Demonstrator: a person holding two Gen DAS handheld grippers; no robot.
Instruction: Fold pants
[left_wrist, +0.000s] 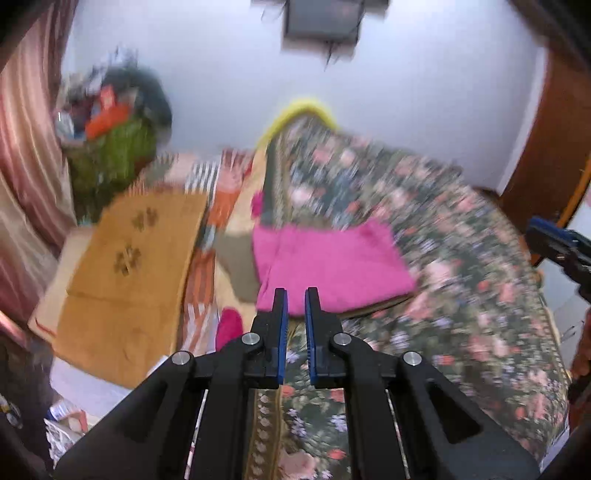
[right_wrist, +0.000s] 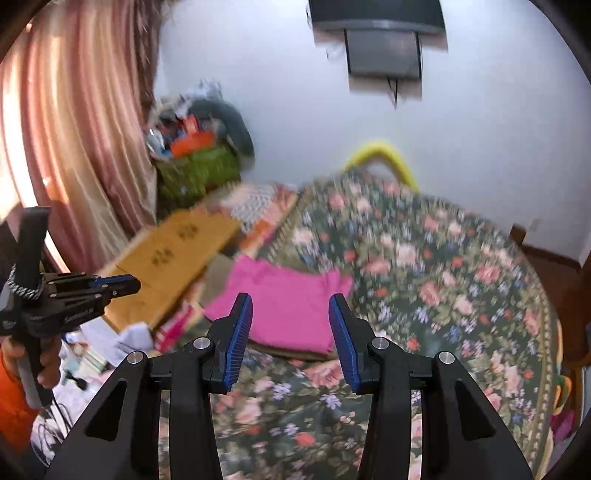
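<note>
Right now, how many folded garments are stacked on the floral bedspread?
2, maybe more: folded pink pants on top and a brownish garment beneath them, only its edge showing. Anything lower would be hidden, and the frames are blurred.

Floral bedspread (right_wrist: 443, 266) — pink curtain (right_wrist: 74, 129), wall-mounted television (right_wrist: 384, 55)

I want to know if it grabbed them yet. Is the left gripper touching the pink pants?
Apart. In the right wrist view the left gripper hangs off to the side, above the brown mat, well clear of the pants.
</note>
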